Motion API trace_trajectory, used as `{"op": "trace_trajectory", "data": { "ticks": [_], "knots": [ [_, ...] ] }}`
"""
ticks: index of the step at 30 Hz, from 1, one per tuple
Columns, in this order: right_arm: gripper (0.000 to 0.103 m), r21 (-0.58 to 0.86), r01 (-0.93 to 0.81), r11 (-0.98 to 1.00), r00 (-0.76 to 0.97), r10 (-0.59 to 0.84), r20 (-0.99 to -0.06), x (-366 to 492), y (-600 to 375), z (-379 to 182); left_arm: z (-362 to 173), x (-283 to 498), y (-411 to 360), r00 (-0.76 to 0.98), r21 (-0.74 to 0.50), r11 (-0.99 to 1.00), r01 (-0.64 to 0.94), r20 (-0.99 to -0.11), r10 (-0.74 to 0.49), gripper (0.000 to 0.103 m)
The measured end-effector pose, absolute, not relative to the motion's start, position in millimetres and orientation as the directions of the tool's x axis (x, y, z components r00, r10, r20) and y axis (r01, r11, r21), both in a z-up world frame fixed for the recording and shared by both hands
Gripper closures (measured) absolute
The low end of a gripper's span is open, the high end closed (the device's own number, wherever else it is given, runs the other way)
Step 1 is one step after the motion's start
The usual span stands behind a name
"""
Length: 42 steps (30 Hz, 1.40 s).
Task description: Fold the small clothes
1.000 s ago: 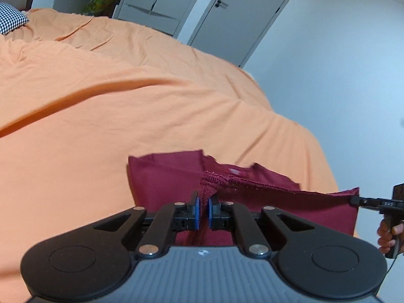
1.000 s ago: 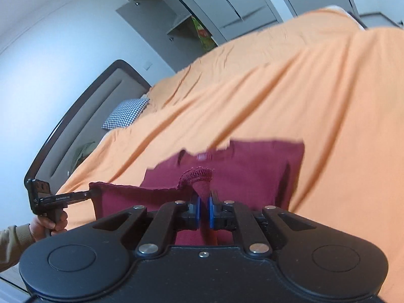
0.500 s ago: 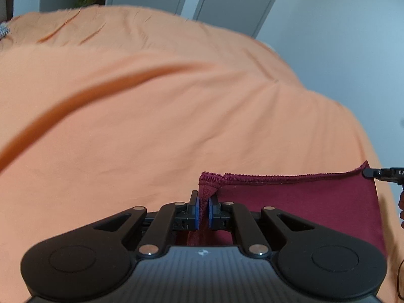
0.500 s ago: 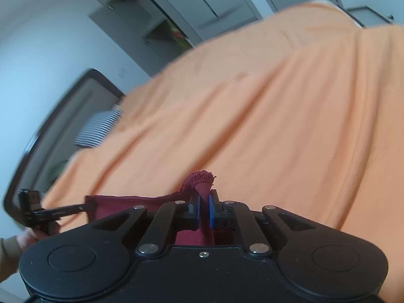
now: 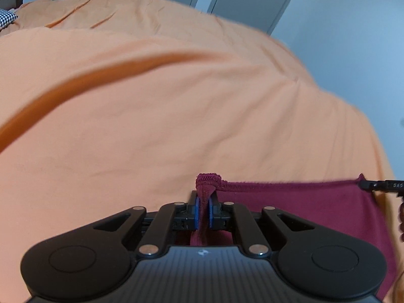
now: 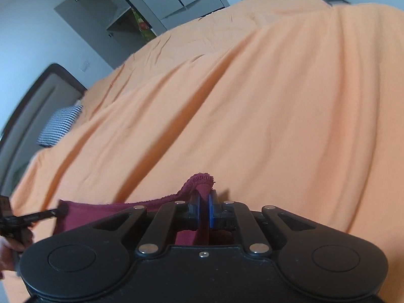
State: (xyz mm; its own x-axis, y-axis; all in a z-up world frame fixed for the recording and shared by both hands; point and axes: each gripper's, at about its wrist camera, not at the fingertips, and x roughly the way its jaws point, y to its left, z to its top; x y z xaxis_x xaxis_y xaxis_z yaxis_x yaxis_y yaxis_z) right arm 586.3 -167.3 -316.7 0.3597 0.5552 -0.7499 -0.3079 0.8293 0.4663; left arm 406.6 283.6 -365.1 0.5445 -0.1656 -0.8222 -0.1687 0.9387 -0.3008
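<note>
left gripper pinches garment hem | right gripper likewise | headboard: right view only

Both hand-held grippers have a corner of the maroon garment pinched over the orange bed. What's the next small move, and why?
Probably lower both together until the cloth lies on the orange bedspread, then release. The left hand-held gripper and the right hand-held gripper are each shut on a hemmed corner of the maroon garment, whose edge is taut between them, and the bedspread ahead is bare.
</note>
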Motion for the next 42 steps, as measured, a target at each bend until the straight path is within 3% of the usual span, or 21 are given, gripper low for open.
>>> {"op": "trace_trajectory", "data": {
  "ticks": [4, 6, 8, 9, 14, 19, 23, 28, 29, 30, 31, 32, 33, 37, 42],
  "knots": [
    [0.094, 0.4, -0.31, 0.862, 0.317, 0.491, -0.812, 581, -161, -330, -364, 407, 276, 0.536, -0.279, 0.943, -0.182, -0.832, -0.143, 0.093],
    [0.08, 0.434, -0.273, 0.858, 0.337, 0.508, -0.792, 577, -167, -326, -358, 405, 282, 0.554, -0.296, 0.931, -0.214, -0.822, -0.135, 0.074],
    [0.078, 0.441, -0.26, 0.859, 0.372, 0.511, -0.775, 574, -177, -318, -350, 396, 288, 0.574, -0.298, 0.922, -0.246, -0.811, -0.109, 0.056],
    [0.078, 0.452, -0.253, 0.855, 0.385, 0.518, -0.764, 571, -182, -313, -345, 392, 291, 0.586, -0.294, 0.922, -0.254, -0.805, -0.095, 0.053],
    [0.077, 0.503, -0.248, 0.828, 0.411, 0.56, -0.719, 532, -224, -283, -316, 340, 299, 0.622, -0.3, 0.914, -0.272, -0.78, -0.07, 0.052],
    [0.072, 0.56, -0.273, 0.782, 0.34, 0.623, -0.704, 463, -253, -264, -303, 258, 281, 0.623, -0.354, 0.907, -0.229, -0.769, -0.143, 0.051],
    [0.072, 0.586, -0.25, 0.771, 0.26, 0.636, -0.726, 414, -265, -271, -312, 214, 266, 0.58, -0.401, 0.886, -0.234, -0.788, -0.204, 0.043],
    [0.071, 0.624, -0.211, 0.753, 0.212, 0.658, -0.723, 387, -266, -282, -326, 204, 256, 0.556, -0.451, 0.863, -0.227, -0.788, -0.265, 0.045],
    [0.071, 0.628, -0.215, 0.748, 0.208, 0.663, -0.719, 385, -262, -283, -330, 202, 254, 0.546, -0.462, 0.859, -0.22, -0.788, -0.284, 0.057],
    [0.072, 0.628, -0.219, 0.746, 0.199, 0.665, -0.72, 384, -260, -284, -335, 204, 253, 0.532, -0.47, 0.856, -0.214, -0.791, -0.301, 0.079],
    [0.072, 0.622, -0.221, 0.751, 0.187, 0.659, -0.729, 386, -257, -286, -339, 204, 251, 0.52, -0.469, 0.857, -0.214, -0.797, -0.307, 0.085],
    [0.083, 0.612, -0.217, 0.76, 0.175, 0.647, -0.742, 387, -255, -289, -341, 205, 250, 0.514, -0.463, 0.859, -0.218, -0.803, -0.303, 0.086],
    [0.094, 0.603, -0.217, 0.767, 0.168, 0.638, -0.751, 387, -254, -291, -341, 206, 250, 0.517, -0.469, 0.857, -0.214, -0.799, -0.308, 0.095],
    [0.096, 0.627, -0.266, 0.732, 0.167, 0.676, -0.718, 385, -258, -280, -340, 203, 250, 0.489, -0.413, 0.886, -0.212, -0.83, -0.27, 0.098],
    [0.096, 0.467, -0.292, 0.835, 0.134, 0.519, -0.844, 385, -256, -290, -347, 204, 249, 0.456, -0.384, 0.893, -0.233, -0.855, -0.249, 0.096]
  ]
}}
